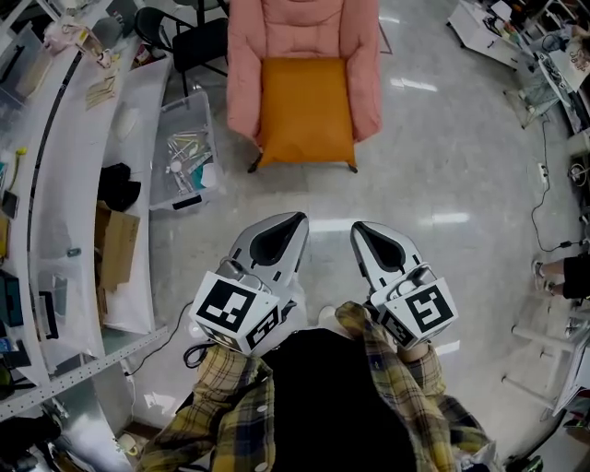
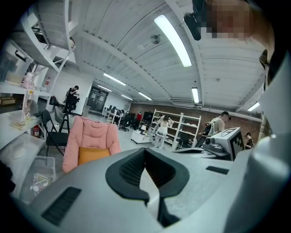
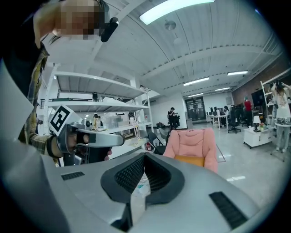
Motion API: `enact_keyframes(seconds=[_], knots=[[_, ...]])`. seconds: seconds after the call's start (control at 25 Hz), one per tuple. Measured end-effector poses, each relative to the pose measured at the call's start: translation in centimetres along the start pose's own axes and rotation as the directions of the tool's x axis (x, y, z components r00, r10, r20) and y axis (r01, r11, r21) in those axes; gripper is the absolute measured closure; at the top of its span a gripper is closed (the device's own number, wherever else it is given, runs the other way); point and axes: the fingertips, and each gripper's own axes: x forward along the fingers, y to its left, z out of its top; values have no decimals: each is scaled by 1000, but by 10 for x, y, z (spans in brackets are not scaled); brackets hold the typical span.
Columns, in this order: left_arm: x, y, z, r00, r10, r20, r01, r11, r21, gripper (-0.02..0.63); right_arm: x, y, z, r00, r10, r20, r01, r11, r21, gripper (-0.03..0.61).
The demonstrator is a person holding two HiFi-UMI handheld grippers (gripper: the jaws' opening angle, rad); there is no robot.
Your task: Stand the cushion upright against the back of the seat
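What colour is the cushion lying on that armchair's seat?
Orange. The cushion lies flat on the pink armchair, clearest in the head view.

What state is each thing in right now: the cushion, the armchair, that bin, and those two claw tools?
cushion: lying flat on the seat, not yet upright.
armchair: standing, holds only the cushion.
left gripper: jaws shut, holding nothing.
right gripper: jaws shut, holding nothing.
plastic bin: no lid, small items inside.

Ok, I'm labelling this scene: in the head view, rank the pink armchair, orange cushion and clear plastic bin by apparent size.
1. pink armchair, largest.
2. orange cushion, lying flat on its seat.
3. clear plastic bin, smallest, though not far behind the cushion.
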Motion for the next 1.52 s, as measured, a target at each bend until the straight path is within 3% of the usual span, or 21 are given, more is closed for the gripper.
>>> enact_keyframes(seconds=[0.36,0.68,0.92,1.24,1.52], knots=[[14,64,6,997,-55,-48,54,999,-4,609,74,-8,-1,998,-53,-36,54,998,33,560],[42,97,-3,995,-54,-84,50,998,-43,609,97,-32,-11,994,-70,-89,75,996,53,560],[85,109,12,996,-44,-72,42,999,-28,609,115,-73,-1,996,-61,-70,65,997,49,560],[147,114,58,1000,4,-12,-4,1000,12,609,127,-147,43,999,-48,-4,48,999,11,560],[177,107,71,998,55,7,-55,997,53,609,121,-188,46,1000,-29,11,29,1000,5,560]])
